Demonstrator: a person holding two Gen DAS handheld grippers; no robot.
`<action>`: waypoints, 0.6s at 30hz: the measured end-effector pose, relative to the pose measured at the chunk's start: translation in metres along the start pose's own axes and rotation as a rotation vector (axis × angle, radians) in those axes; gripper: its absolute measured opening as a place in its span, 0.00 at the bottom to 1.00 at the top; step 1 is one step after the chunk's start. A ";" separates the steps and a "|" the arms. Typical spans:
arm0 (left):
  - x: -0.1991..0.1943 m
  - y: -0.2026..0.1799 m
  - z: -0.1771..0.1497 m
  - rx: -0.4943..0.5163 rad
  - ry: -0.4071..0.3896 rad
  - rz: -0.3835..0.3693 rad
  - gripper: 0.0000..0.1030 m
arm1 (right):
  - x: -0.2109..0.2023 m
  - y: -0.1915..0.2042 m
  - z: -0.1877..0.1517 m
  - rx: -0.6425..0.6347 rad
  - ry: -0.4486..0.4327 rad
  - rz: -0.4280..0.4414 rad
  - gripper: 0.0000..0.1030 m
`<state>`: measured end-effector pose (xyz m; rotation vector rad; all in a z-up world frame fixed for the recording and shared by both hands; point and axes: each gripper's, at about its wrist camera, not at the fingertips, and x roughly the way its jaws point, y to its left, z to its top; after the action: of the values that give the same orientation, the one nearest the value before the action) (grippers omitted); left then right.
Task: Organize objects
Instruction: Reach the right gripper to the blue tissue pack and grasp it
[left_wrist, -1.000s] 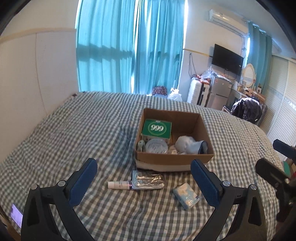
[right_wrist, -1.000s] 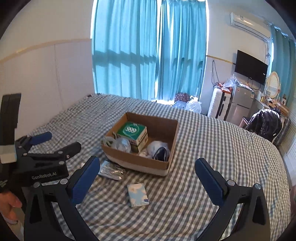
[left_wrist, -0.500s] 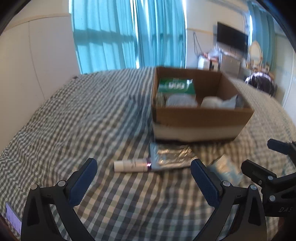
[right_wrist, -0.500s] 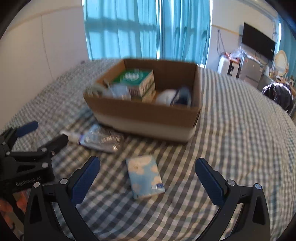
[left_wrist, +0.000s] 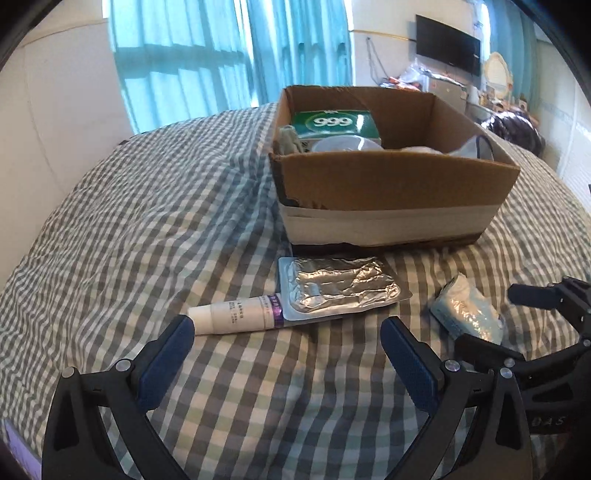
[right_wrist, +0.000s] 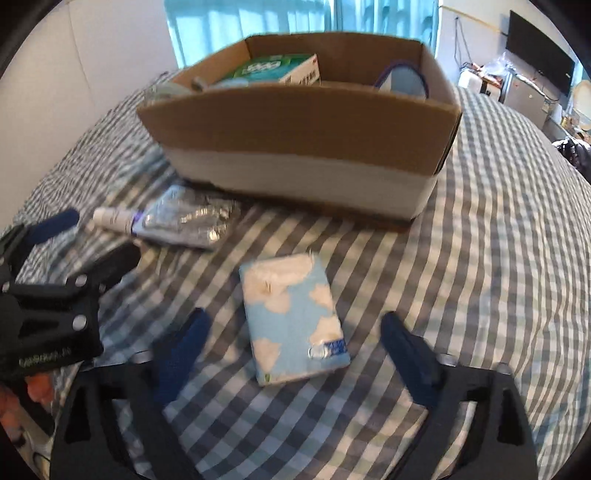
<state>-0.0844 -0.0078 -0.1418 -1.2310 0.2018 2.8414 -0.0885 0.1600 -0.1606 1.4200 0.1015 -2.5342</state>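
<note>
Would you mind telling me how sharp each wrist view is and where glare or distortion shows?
Left wrist view: mostly sharp, glare on the foil blister pack, fisheye bending the checked bedspread. Right wrist view: motion-blurred, the cardboard box and tissue pack soft, curtains washed out.

Both wrist views low, close, facing cardboard box (left_wrist: 388, 184); bedspread (right_wrist: 498, 221) shared
</note>
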 end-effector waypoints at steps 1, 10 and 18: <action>0.003 0.000 -0.001 0.010 0.006 0.002 1.00 | 0.003 0.000 -0.001 -0.004 0.019 -0.005 0.69; 0.022 -0.008 -0.002 -0.009 0.018 -0.042 1.00 | -0.007 -0.013 -0.004 0.053 0.016 -0.005 0.53; 0.032 -0.034 0.008 0.088 0.006 -0.023 1.00 | -0.007 -0.030 -0.005 0.161 0.048 0.039 0.53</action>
<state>-0.1091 0.0265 -0.1639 -1.2163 0.3075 2.7772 -0.0878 0.1915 -0.1592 1.5254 -0.1239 -2.5263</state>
